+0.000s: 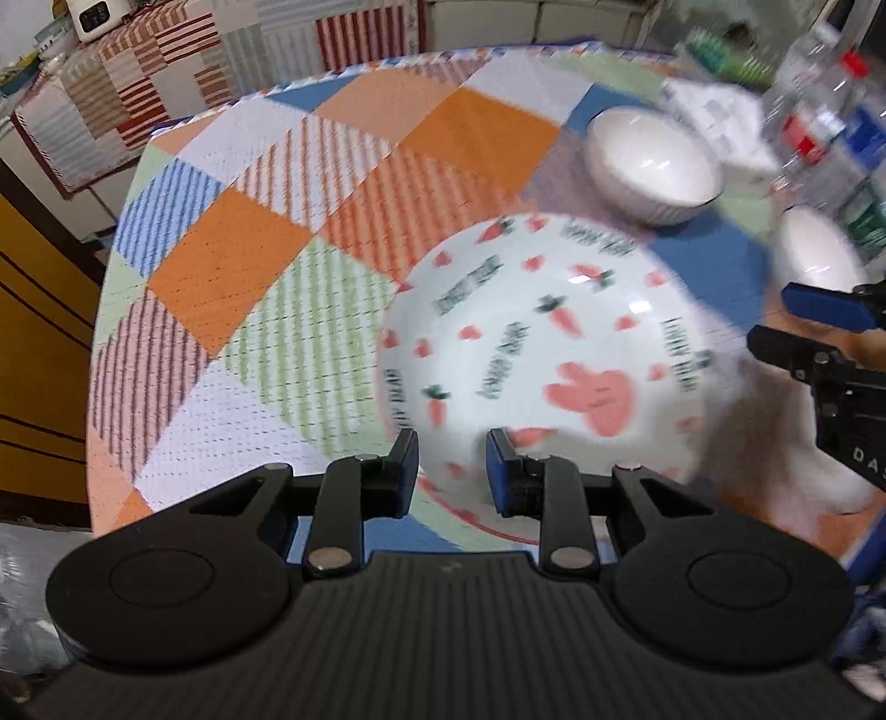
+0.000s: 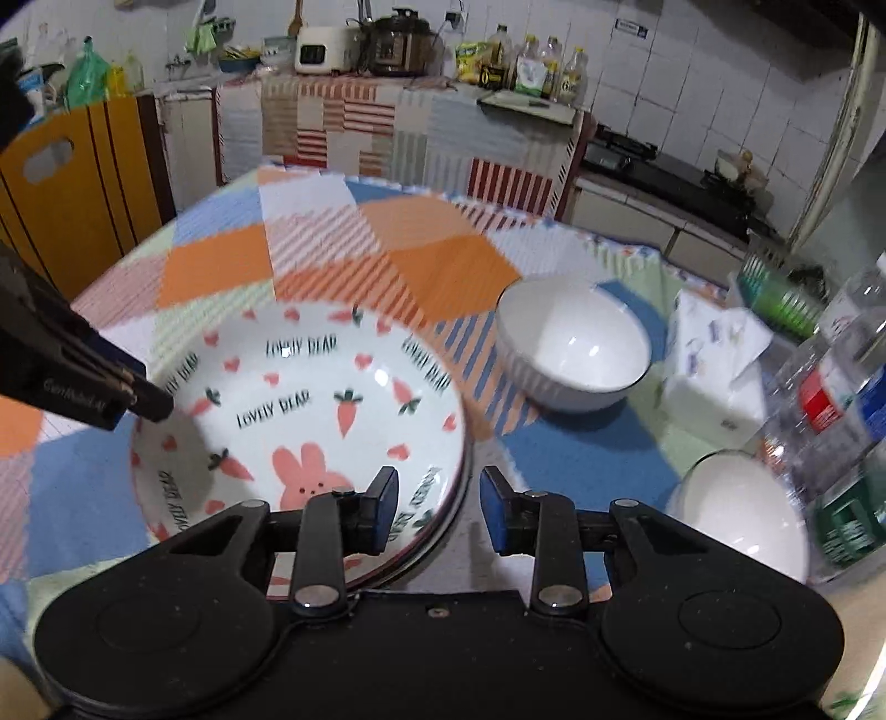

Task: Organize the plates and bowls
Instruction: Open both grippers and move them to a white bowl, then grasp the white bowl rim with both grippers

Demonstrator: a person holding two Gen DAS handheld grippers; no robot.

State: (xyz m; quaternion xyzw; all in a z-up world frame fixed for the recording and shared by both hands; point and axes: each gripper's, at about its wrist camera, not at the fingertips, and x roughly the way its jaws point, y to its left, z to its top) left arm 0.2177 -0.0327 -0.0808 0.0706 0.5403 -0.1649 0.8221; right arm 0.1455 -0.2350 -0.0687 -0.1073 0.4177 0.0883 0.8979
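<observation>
A deep white plate with pink rabbit and carrot prints (image 2: pixel 310 421) sits on a second plate with a red rim (image 2: pixel 421 554) on the checked tablecloth. It also shows in the left wrist view (image 1: pixel 542 343). My left gripper (image 1: pixel 451 471) is open, its jaws astride the plate's near rim. It appears in the right wrist view (image 2: pixel 138 399) at the plate's left rim. My right gripper (image 2: pixel 437 509) is open, its jaws astride the plate's right rim. A white ribbed bowl (image 2: pixel 573 343) stands behind; another white bowl (image 2: pixel 742 515) is at right.
A tissue pack (image 2: pixel 714 365) and several plastic bottles (image 2: pixel 830 399) crowd the table's right side. A yellow chair (image 2: pixel 72 188) stands at the left edge. A kitchen counter with appliances (image 2: pixel 387 44) runs behind.
</observation>
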